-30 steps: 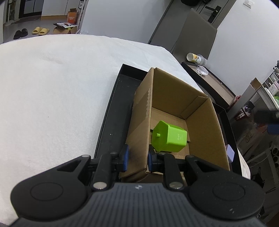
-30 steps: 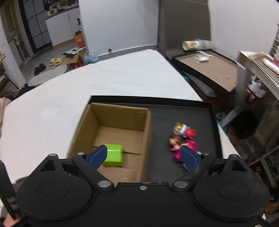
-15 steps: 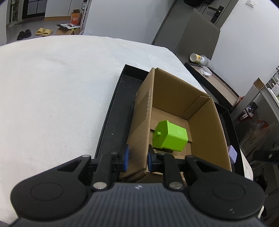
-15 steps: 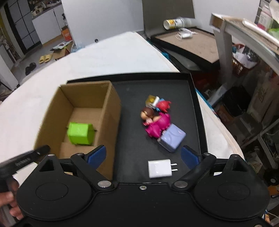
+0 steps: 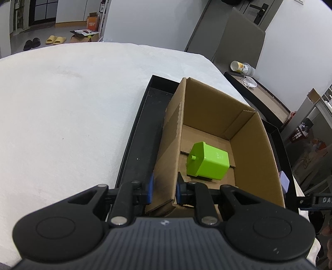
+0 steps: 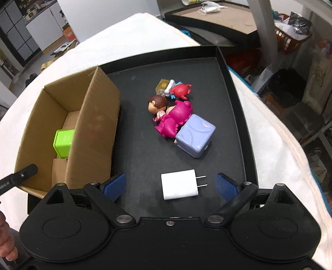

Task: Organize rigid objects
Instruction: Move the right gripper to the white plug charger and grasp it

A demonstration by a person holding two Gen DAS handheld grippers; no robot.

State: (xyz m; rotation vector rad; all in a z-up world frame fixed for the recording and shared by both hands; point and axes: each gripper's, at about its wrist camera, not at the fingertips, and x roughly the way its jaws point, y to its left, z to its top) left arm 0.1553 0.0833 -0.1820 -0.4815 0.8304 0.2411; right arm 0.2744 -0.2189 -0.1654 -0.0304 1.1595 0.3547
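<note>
A brown cardboard box [image 5: 255, 149] [image 6: 93, 128] stands in a black tray [image 5: 141, 141] [image 6: 232, 116]. A green cube [image 5: 207, 164] [image 6: 64, 142] lies inside it. My left gripper [image 5: 164, 190] is shut on the box's near left wall. My right gripper [image 6: 171, 184] is open and empty above the tray, with a white plug charger [image 6: 179, 184] lying between its fingers. Beyond it lie a lilac cube [image 6: 195, 138], a pink figurine with a brown-haired head [image 6: 172, 118], a red crab toy [image 6: 181, 91] and a yellow clear block [image 6: 162, 86].
The tray sits on a white cloth-covered table [image 5: 62, 108]. Past the table's right edge are another black tray with a brown top [image 6: 215, 18], a bottle [image 5: 241, 67] and floor clutter [image 6: 290, 37]. The left gripper's body shows in the right wrist view [image 6: 18, 175].
My right gripper has moved right, away from above the box and down over the tray, so the white charger now lies between its fingers. My left gripper still holds the box wall.
</note>
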